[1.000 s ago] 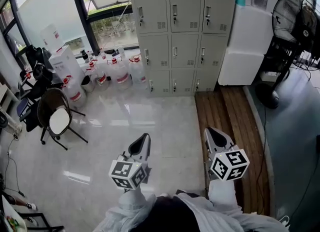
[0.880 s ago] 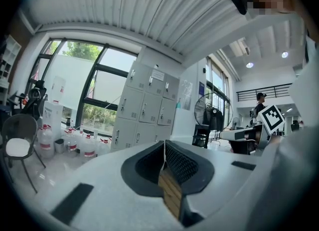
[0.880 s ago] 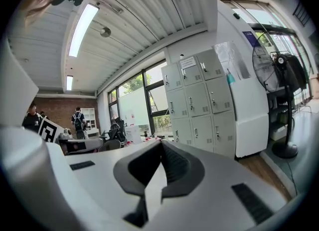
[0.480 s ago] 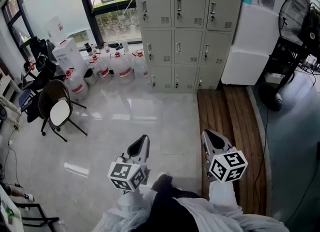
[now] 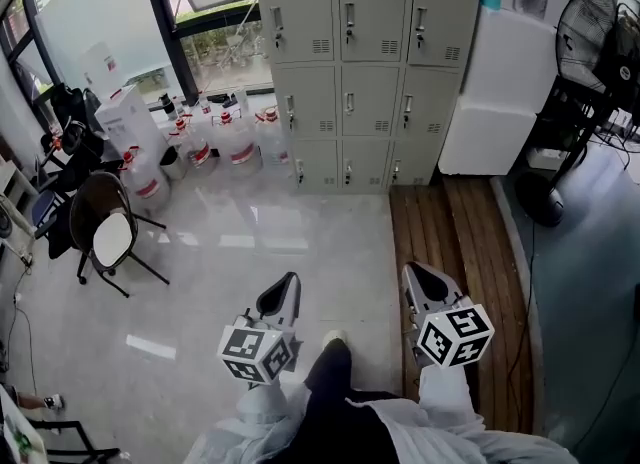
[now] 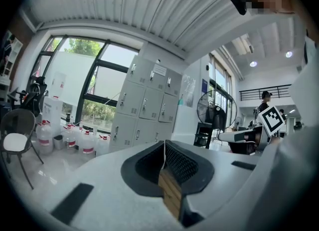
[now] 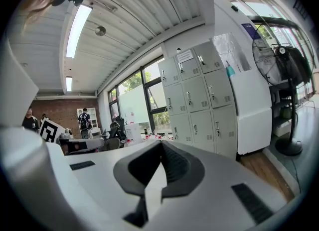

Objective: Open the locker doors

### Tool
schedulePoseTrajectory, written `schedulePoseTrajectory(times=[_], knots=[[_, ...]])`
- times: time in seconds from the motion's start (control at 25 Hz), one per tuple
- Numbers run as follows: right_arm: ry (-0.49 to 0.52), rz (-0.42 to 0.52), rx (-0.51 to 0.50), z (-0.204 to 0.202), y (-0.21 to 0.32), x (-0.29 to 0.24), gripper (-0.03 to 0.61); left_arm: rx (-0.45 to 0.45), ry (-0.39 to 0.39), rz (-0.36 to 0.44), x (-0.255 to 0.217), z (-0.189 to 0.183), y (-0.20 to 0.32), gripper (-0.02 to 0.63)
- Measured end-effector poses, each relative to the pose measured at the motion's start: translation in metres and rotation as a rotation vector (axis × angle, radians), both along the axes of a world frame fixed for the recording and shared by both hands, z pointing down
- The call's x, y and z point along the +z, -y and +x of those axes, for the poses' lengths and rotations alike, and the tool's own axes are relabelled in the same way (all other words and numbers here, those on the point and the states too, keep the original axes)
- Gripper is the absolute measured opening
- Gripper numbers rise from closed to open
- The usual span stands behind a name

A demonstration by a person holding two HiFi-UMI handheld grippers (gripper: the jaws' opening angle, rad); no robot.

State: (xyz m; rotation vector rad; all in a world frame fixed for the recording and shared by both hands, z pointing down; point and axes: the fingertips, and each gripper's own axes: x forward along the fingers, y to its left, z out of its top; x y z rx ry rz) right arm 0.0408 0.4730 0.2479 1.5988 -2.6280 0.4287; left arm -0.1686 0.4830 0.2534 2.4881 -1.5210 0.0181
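Stepped forward since a second ago: a dark trouser leg with a pale shoe point(image 5: 333, 340) now shows between the two grippers and wasn't in frame before. Both grippers sit slightly lower in the head view. The lockers look barely nearer, so the approach is only starting.

Grey metal locker bank point(image 5: 345, 72) stands at the far side, three columns in view, every door shut. Each door has a small upright door handle point(image 5: 349, 102). It is well apart from both grippers, with glossy grey tile floor point(image 5: 260, 242) in between. Nothing touched yet; no door opened, by my read.

White boxy cabinet point(image 5: 500, 82) is just right of the lockers, with a brown wooden plank strip point(image 5: 450, 242) in front of it. Black pedestal fan point(image 5: 590, 42) is far right and a black chair point(image 5: 105, 232) is on the left. Clear plastic jugs with red labels point(image 5: 235, 142) are at the lockers' left foot.

Left gripper point(image 5: 288, 287) and right gripper point(image 5: 420, 277) are held side by side near the body, roughly level, both pointing at the lockers. Jaws of each are pressed together with nothing between them, as both gripper views show. They'll likely have to spread before taking a handle.
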Motion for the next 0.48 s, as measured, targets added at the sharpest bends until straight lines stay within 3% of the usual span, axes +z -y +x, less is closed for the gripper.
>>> schedulePoseTrajectory(times=[0.48], knots=[[0.015, 0.018, 0.053, 0.004, 0.128, -0.018, 0.0, 0.04, 0.022, 0.011, -0.018, 0.002, 0.137, 0.016]])
